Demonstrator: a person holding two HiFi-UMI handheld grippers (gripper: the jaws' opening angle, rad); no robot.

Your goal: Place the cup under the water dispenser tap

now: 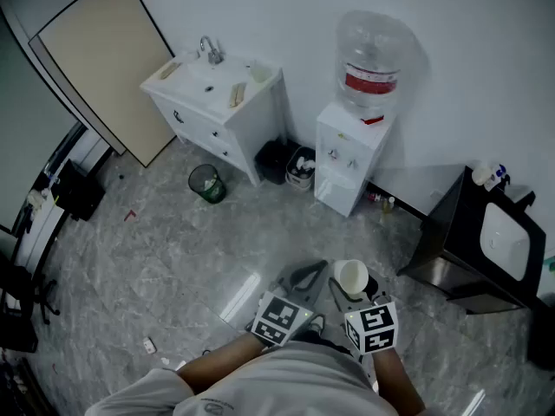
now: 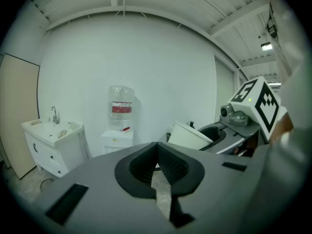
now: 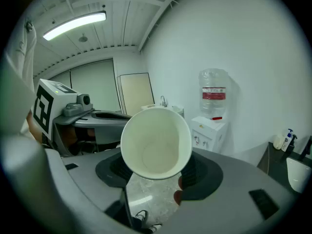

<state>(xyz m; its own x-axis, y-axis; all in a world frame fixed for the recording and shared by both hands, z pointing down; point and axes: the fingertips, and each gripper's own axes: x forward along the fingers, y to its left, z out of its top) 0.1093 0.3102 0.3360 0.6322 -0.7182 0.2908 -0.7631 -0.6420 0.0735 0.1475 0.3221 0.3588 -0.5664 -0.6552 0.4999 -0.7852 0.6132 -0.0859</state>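
Note:
A white paper cup (image 3: 156, 143) lies tilted between the pads of my right gripper (image 3: 157, 165), its open mouth facing the camera; the gripper is shut on it. In the head view the cup (image 1: 351, 276) sits in the right gripper (image 1: 351, 288) just ahead of the person's body. The left gripper (image 1: 303, 277) hangs beside it, jaws together and holding nothing; its own view shows the left gripper (image 2: 157, 152) shut, with the cup (image 2: 190, 136) to its right. The white water dispenser (image 1: 349, 159), with a clear bottle (image 1: 373, 59) on top, stands against the far wall, well ahead of both grippers.
A white sink cabinet (image 1: 212, 94) stands left of the dispenser, with a green bin (image 1: 206, 183) and a black bin (image 1: 276, 160) near it. A black counter with a basin (image 1: 494, 241) is at the right. A beige board (image 1: 95, 59) leans on the left wall.

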